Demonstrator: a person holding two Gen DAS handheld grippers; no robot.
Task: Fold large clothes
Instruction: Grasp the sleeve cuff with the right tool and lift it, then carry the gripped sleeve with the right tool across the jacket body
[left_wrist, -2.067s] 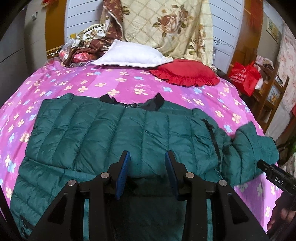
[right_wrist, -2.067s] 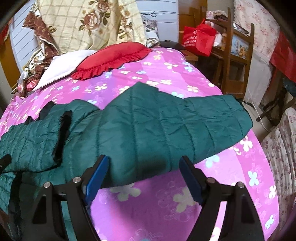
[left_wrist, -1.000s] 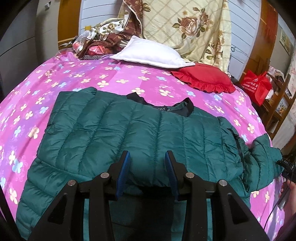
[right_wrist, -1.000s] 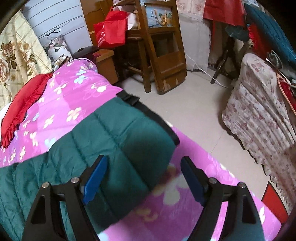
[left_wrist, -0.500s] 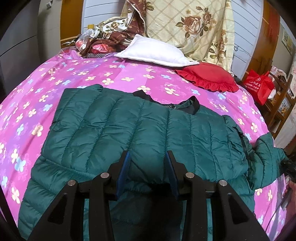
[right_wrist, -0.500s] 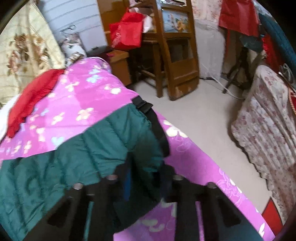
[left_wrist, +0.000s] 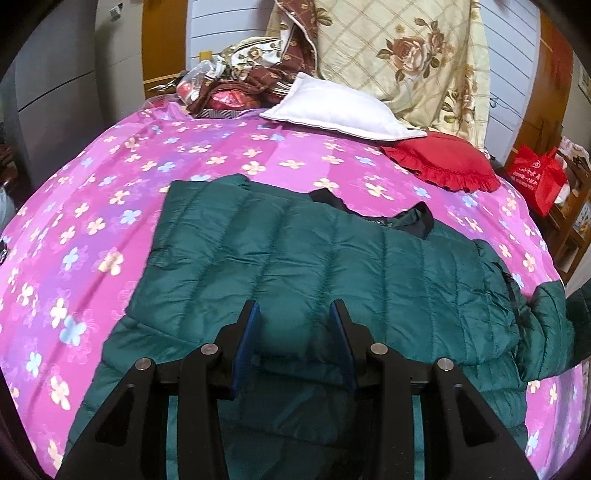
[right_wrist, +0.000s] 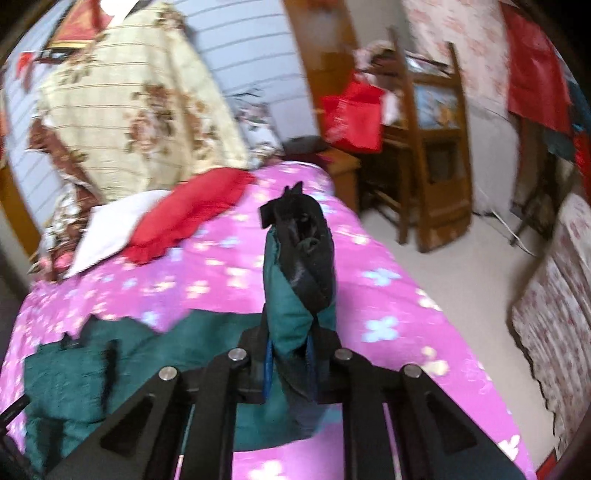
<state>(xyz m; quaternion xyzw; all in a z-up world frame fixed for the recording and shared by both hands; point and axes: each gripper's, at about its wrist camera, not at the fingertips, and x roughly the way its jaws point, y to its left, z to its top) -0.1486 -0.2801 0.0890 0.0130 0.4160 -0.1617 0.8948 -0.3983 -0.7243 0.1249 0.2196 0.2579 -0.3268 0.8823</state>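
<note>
Since the earlier frame, the sleeve end (right_wrist: 295, 280) of the green down jacket (left_wrist: 332, 266) has been lifted off the pink flowered bedspread (left_wrist: 110, 206), where it had lain flat between spread tongs; the jaws of the right gripper (right_wrist: 288, 363) have just been closing, and the black-edged cuff is now pinched between them and stands up in front of the right wrist camera. One jacket is seen, spread across the bed with its collar toward the pillows and its long axis running side to side in the left wrist view. The raised sleeve is attached at the jacket's right edge, so the body lies to the left of and below the right tongs, and the fold is judged to call for the sleeve to be carried that way, across the chest. The right hand is the nearer one to that sleeve. The left gripper (left_wrist: 295, 343) is held over the lower middle of the body, its jaws partly apart with a ridge of quilting between the blue pads; whether the pads press on the fabric cannot be told. Beyond the jacket, two pillows are counted, one white pillow (left_wrist: 340, 110) and one red frilled cushion (left_wrist: 443, 166), with one red bag (left_wrist: 535, 177) beside the bed.
</note>
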